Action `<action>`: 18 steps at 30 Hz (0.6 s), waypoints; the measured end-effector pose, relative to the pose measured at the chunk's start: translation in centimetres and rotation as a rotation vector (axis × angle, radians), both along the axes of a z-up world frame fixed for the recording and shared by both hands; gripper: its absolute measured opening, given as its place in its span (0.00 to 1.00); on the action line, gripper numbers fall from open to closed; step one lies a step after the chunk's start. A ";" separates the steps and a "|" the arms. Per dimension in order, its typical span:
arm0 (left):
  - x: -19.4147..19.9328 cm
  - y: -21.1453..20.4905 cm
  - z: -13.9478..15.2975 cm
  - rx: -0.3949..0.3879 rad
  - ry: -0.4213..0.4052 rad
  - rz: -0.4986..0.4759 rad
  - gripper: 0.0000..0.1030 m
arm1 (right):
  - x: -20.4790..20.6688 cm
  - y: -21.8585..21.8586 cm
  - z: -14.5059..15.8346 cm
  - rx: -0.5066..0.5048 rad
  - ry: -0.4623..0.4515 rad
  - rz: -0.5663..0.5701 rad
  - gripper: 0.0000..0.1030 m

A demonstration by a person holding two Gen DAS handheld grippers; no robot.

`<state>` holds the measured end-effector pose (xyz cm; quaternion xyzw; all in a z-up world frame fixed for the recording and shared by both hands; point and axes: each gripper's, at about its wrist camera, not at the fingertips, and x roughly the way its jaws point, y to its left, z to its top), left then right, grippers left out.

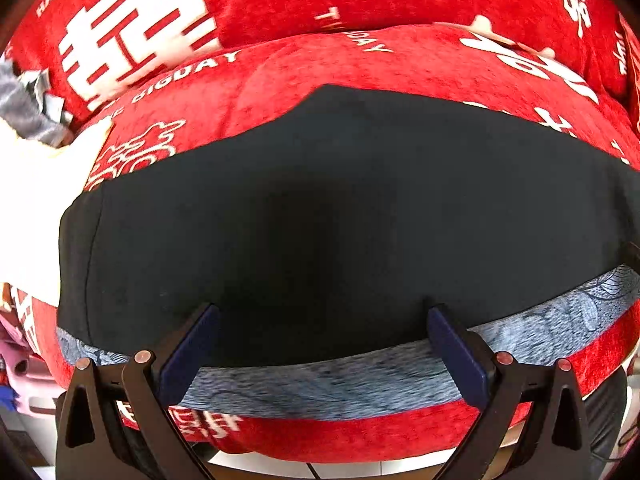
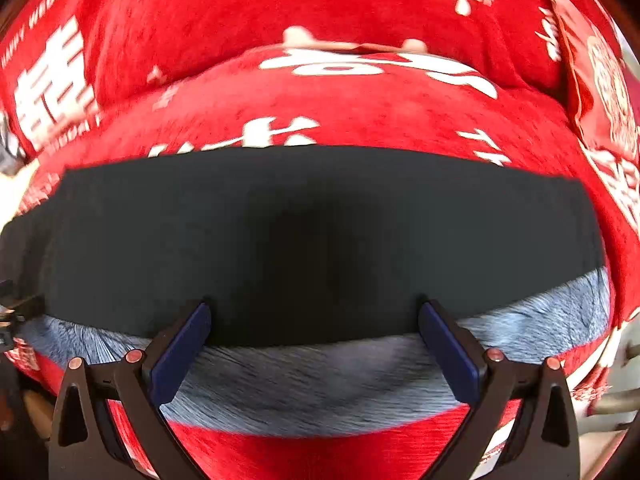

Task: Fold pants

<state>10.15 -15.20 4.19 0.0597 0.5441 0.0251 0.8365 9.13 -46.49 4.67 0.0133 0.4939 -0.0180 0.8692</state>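
Black pants (image 1: 320, 208) lie flat on a red sofa seat, with a grey-blue fleecy lining strip (image 1: 340, 376) along the near edge. In the left wrist view my left gripper (image 1: 322, 320) stands open just above that near edge, with nothing between its blue pads. The right wrist view shows the same pants (image 2: 320, 232) as a wide dark rectangle with the fuzzy grey-blue band (image 2: 320, 384) in front. My right gripper (image 2: 314, 316) is open too, its tips over the border between black cloth and grey band.
The red sofa cover (image 1: 304, 60) with white lettering wraps the seat and backrest. A white cloth and grey items (image 1: 28, 152) lie at the left. A red cushion (image 2: 596, 68) leans at the right. The seat's front edge (image 2: 320, 452) is close below.
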 end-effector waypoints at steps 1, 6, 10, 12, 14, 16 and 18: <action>0.1 -0.5 0.1 0.003 0.004 -0.005 1.00 | -0.1 -0.6 -0.1 -0.035 0.006 -0.022 1.00; 1.4 -2.2 -0.2 0.009 0.021 -0.012 1.00 | -3.1 -6.2 0.6 0.061 -0.029 -0.137 1.00; 1.7 -4.8 -0.4 0.037 0.013 -0.031 1.00 | -6.5 -9.4 -0.1 0.170 -0.071 -0.202 1.00; 1.8 -6.3 -0.3 0.047 0.012 -0.051 1.00 | -7.5 -10.5 -0.9 0.209 -0.077 -0.218 1.00; 1.9 -8.3 -0.2 0.053 0.016 -0.084 1.00 | -8.0 -11.3 -1.8 0.249 -0.092 -0.235 1.00; 2.0 -10.5 -0.1 0.056 0.023 -0.123 1.00 | -8.1 -11.5 -2.2 0.283 -0.107 -0.237 1.00; 2.1 -12.4 0.0 0.067 0.024 -0.147 1.00 | -8.1 -11.3 -2.3 0.317 -0.136 -0.218 1.00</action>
